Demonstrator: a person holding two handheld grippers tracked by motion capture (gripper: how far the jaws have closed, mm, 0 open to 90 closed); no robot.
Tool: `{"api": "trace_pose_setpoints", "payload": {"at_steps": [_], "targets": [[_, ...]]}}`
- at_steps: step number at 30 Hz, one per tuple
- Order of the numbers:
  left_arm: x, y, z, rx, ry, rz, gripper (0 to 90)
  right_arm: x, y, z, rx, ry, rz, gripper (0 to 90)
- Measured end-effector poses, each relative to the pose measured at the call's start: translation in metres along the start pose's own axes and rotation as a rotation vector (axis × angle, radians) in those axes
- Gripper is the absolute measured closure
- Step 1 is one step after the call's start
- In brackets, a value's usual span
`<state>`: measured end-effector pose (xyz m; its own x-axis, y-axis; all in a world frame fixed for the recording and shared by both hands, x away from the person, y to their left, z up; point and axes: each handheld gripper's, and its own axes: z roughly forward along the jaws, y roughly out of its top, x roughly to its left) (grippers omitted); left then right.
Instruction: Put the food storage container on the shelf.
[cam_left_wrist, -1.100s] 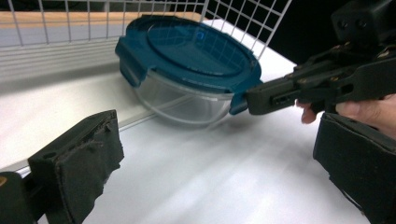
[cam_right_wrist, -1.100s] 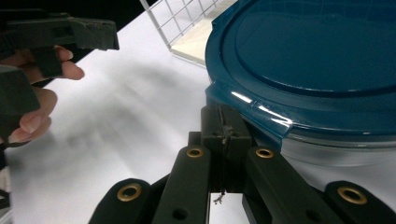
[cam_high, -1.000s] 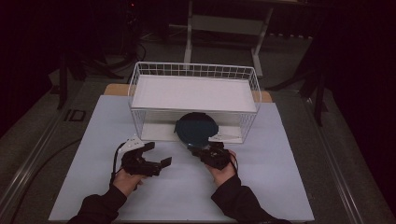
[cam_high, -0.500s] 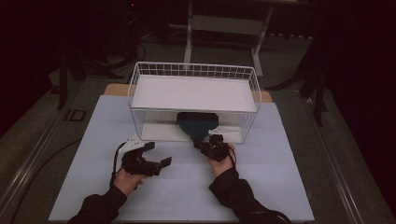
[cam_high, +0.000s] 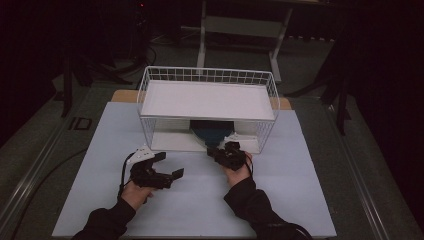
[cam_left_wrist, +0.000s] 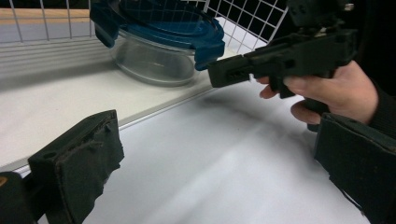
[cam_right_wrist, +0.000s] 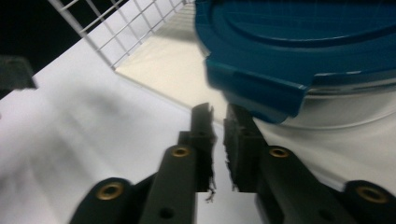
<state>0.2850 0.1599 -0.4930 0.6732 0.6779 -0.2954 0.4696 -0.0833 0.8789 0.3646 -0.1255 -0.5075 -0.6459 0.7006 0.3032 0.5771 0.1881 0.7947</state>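
While the glass container (cam_left_wrist: 152, 60) with its blue lid (cam_left_wrist: 159, 23) is seen on the lower shelf of the white wire rack (cam_high: 207, 100), the right gripper (cam_right_wrist: 217, 123) is held just beside a lid tab, its jaws just parted to a narrow gap with nothing between them. The left gripper (cam_high: 167, 165) is kept spread wide over the white table (cam_high: 300, 200).

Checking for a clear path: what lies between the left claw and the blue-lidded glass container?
Nothing but bare surface: in the left gripper view, the white table top and white shelf board separate the left claw from the container.
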Motion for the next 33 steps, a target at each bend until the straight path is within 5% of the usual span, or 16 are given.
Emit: {"api": "trace_pose_setpoints", "payload": {"at_steps": [4, 8, 12, 16, 20, 33], "targets": [[-0.003, 0.001, -0.001, -0.009, -0.010, 0.013, 1.5, 0.012, -0.004, -0.010, -0.017, 0.036, -0.067, 38.4], [-0.007, 0.002, -0.002, -0.011, -0.026, 0.036, 1.5, 0.018, -0.009, -0.020, -0.042, 0.063, -0.071, 13.7], [-0.011, 0.002, -0.004, -0.015, -0.041, 0.054, 1.5, 0.016, -0.014, -0.032, -0.068, 0.121, -0.036, 14.0], [-0.013, 0.002, -0.006, -0.017, -0.046, 0.062, 1.5, 0.015, -0.017, -0.039, -0.093, 0.119, -0.043, 14.0], [-0.015, 0.002, -0.006, -0.012, -0.052, 0.075, 1.6, 0.011, -0.025, -0.061, -0.117, 0.103, -0.111, 14.6], [-0.021, -0.006, -0.018, 0.004, -0.076, 0.098, 1.5, 0.001, -0.053, -0.091, -0.086, 0.104, -0.126, 14.8]]}}
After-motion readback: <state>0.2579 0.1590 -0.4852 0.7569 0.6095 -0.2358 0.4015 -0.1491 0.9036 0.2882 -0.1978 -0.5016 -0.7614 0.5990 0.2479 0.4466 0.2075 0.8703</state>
